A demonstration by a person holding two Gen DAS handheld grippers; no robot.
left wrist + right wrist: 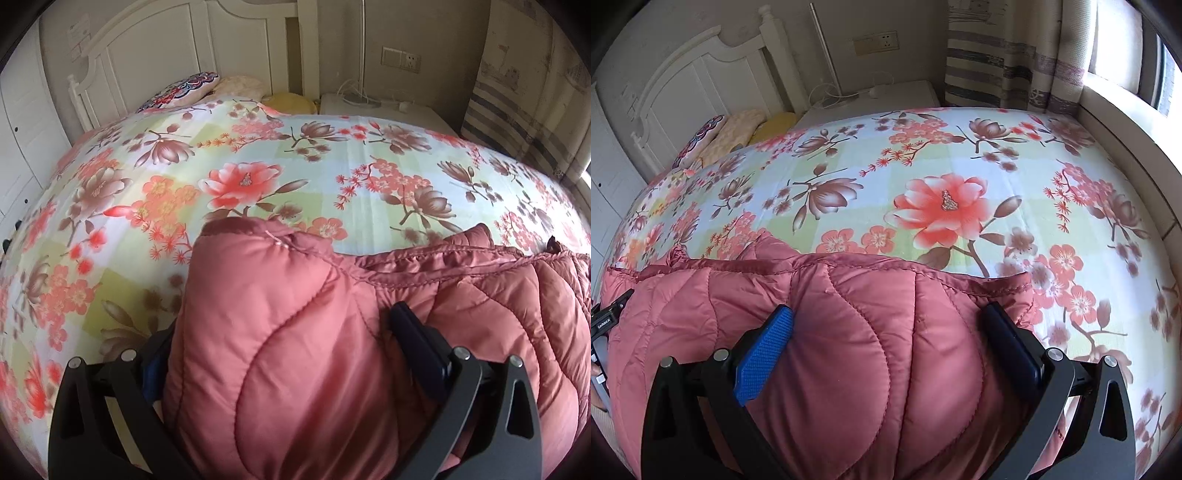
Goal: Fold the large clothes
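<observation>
A pink quilted puffer jacket (295, 332) lies bunched on the near part of the floral bedspread (258, 155). My left gripper (284, 332) is shut on a thick fold at the jacket's left end. Its left finger is hidden behind the cloth, and its right finger (413, 332) presses into the padding. In the right wrist view the same jacket (849, 314) bulges between the blue pad (764, 354) and the dark finger (1008, 339) of my right gripper (886, 336), shut on its right end. The jacket's hem edge runs between the two grippers. The left gripper's body (607, 317) shows at the far left.
A white headboard (147, 55) and several pillows (192, 88) stand at the bed's far left. A white nightstand (384, 107) with cables is behind the bed. A striped curtain (997, 59) and a window ledge (1126, 129) border the right side.
</observation>
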